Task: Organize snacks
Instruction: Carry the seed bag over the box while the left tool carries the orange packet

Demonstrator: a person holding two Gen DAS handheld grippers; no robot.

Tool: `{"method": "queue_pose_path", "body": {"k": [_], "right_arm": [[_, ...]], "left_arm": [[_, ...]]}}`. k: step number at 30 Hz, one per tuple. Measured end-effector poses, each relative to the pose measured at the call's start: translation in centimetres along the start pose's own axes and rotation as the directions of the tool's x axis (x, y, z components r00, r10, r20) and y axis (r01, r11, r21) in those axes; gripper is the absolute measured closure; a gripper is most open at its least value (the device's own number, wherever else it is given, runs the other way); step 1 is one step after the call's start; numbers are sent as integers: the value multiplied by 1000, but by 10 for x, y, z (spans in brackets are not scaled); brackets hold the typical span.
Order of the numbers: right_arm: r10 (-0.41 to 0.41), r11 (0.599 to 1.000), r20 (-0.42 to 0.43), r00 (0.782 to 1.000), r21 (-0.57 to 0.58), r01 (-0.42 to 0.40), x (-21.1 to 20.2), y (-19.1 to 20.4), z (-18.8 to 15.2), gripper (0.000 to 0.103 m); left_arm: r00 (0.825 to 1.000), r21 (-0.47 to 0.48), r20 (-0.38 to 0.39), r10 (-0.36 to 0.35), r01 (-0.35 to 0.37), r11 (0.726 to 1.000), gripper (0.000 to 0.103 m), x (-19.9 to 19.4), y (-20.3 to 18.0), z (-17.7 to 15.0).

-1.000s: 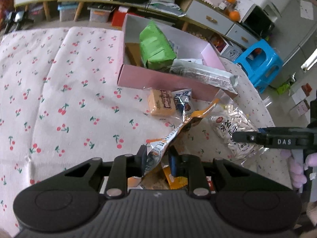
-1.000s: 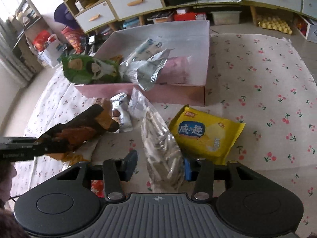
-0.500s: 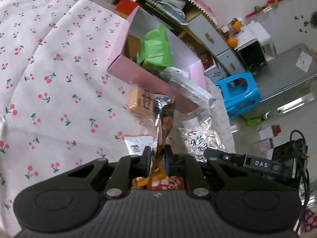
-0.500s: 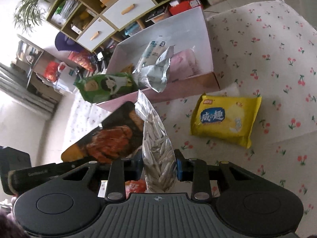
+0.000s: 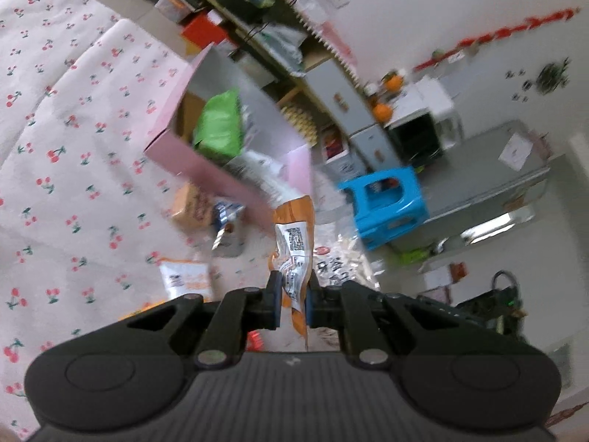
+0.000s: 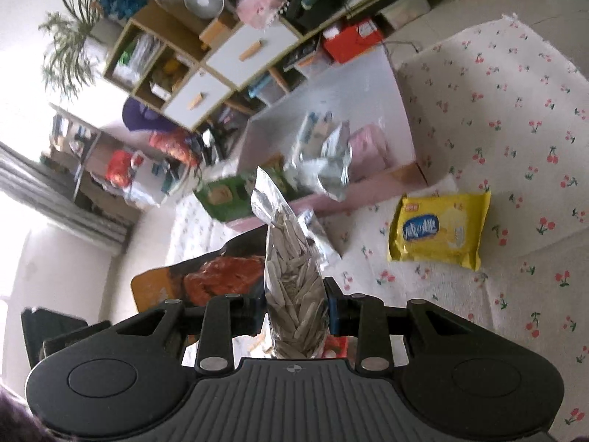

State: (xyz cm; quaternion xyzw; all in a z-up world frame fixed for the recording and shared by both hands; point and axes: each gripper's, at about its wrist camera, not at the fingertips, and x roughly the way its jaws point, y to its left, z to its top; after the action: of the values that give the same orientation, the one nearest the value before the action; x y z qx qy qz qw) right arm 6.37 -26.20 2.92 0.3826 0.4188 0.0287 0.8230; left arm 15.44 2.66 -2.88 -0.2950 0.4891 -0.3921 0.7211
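Observation:
My left gripper (image 5: 292, 294) is shut on an orange snack packet (image 5: 294, 243) and holds it raised above the cherry-print cloth. It also shows in the right wrist view (image 6: 206, 280). My right gripper (image 6: 294, 305) is shut on a clear bag of sunflower seeds (image 6: 291, 272), lifted off the cloth. A pink box (image 5: 206, 165) ahead holds a green bag (image 5: 217, 125) and a silver packet (image 6: 324, 169). A yellow cracker pack (image 6: 438, 232) lies on the cloth to the right of the seed bag.
A small orange pack (image 5: 191, 206), a blue-white sachet (image 5: 228, 217) and a white-orange packet (image 5: 186, 280) lie in front of the box. A blue stool (image 5: 386, 202) stands past the cloth's edge. Drawers and shelves (image 6: 228, 59) line the far wall.
Both grippers have risen and tilted, lifting their packets higher off the cloth. The orange packet has turned so its back label faces the left camera.

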Motion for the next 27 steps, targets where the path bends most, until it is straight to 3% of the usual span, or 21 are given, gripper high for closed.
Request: {"method": "queue_pose_path", "body": {"k": [8, 14, 17, 21, 27], "right_arm": [[21, 997, 138, 990, 69, -31, -15, -5, 22, 72], [-25, 989, 248, 969, 147, -12, -12, -23, 48, 72], [-73, 985, 274, 959, 170, 27, -5, -30, 62, 72], [-56, 979, 285, 957, 205, -4, 10, -41, 76, 72], [-87, 974, 272, 958, 227, 24, 30, -54, 90, 72]], "left_arm": [[989, -12, 141, -43, 45, 999, 93, -6, -16, 18], [973, 14, 232, 4, -7, 1000, 93, 5, -26, 43], [969, 0, 247, 25, -26, 1000, 93, 13, -25, 57], [965, -36, 254, 58, -51, 998, 93, 30, -23, 83], [965, -51, 238, 111, -102, 993, 93, 57, -14, 103]]}}
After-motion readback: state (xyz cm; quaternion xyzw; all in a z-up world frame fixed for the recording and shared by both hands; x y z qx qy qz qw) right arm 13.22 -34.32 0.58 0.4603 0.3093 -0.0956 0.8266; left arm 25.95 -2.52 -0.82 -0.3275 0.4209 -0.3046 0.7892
